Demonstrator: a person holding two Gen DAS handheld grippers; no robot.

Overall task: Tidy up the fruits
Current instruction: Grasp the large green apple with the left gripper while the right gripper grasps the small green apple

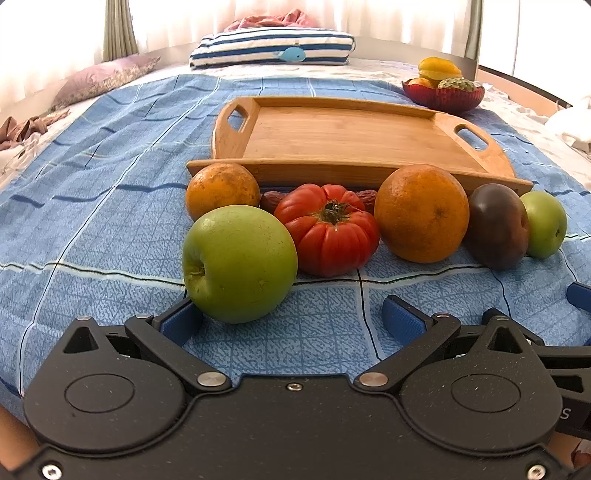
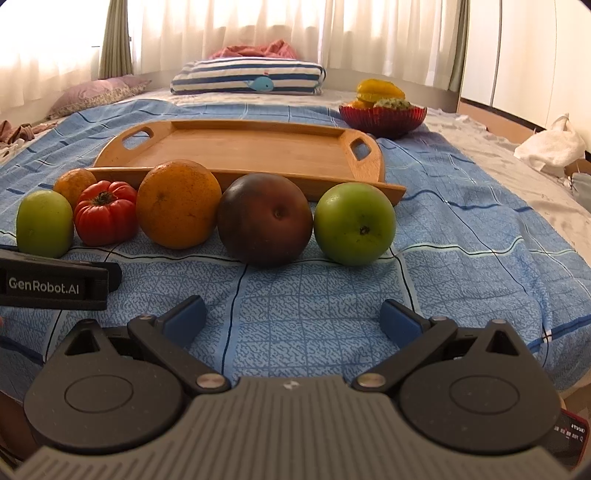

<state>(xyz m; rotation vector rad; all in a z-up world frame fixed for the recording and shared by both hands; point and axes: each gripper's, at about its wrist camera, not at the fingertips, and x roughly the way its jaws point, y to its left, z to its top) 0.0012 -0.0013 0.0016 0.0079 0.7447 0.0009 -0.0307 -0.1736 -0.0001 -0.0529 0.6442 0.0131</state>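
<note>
The fingers (image 1: 402, 319) of the left gripper (image 1: 291, 317) stand wide apart and hold nothing; the big green apple (image 1: 239, 264) lies just ahead of the left one, close to its blue pad, though whether they touch I cannot tell; the fingers (image 2: 400, 321) of the right gripper (image 2: 293, 319) are likewise spread wide and empty, with bare blue bedspread (image 2: 314, 302) between them and the fruit row. That strip of cloth in front of the row is open on both sides; behind the fruit, the near rim of the wooden tray (image 1: 351, 136) runs close along the row, and the tray floor is bare.

Counted: two oranges, the smaller orange (image 1: 221, 190) at the left and the larger orange (image 1: 421, 212) mid-row; two green apples, the big one and a smaller green apple (image 2: 354, 223) at the right end; one ribbed red tomato (image 1: 330, 229); one dark plum (image 2: 264, 218) between the larger orange and the smaller apple; two brown wrinkled dates (image 1: 269, 201) tucked behind the tomato. A red bowl (image 1: 443, 98) with more fruit sits beyond the tray's right handle.

All rests on a bed; a striped pillow (image 1: 273, 46) lies at its far end under bright white curtains (image 2: 258, 26).
</note>
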